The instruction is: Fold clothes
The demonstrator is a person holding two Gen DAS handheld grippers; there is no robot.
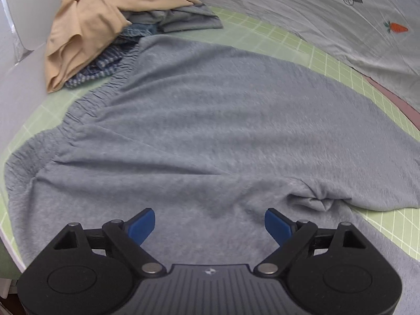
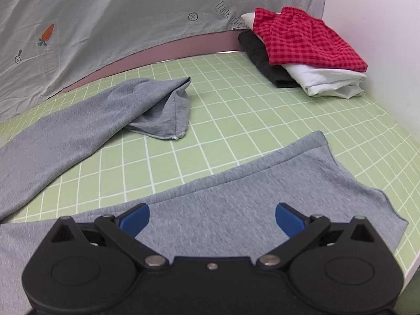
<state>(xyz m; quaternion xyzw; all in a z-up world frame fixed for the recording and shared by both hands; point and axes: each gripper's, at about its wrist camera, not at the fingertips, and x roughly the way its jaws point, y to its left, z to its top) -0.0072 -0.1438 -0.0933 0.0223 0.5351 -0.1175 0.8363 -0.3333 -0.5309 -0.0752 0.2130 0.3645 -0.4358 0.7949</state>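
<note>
here, both of your claws hover spread wide with nothing between the blue pads: your left claw (image 1: pixel 210 225) above the seat of a pair of soft grey jersey trousers (image 1: pixel 199 120), your right claw (image 2: pixel 212 219) above one trouser leg (image 2: pixel 262 197) near its hem.

the trousers lie spread on a pale green mat with a white grid (image 2: pixel 236 110). ahead and left of your left claw runs the gathered elastic waistband (image 1: pixel 86 107); beyond it, further left, sits a loose heap of tan, grey and blue checked clothes (image 1: pixel 105 26). ahead and left of your right claw, across bare mat, the other trouser leg (image 2: pixel 78 120) lies well apart, its hem end doubled over. far ahead to the right sits a neat stack: red checked cloth on white and black pieces (image 2: pixel 302 50).

since the legs lie splayed, a good fold likely means laying one leg squarely on the other. take hold at the edges, waistband with your left, hem with your right, and pinch both layers together. the fabric looks limp, so lift evenly, keep it taut between the claws, and smooth the doubled hem flat.
</note>
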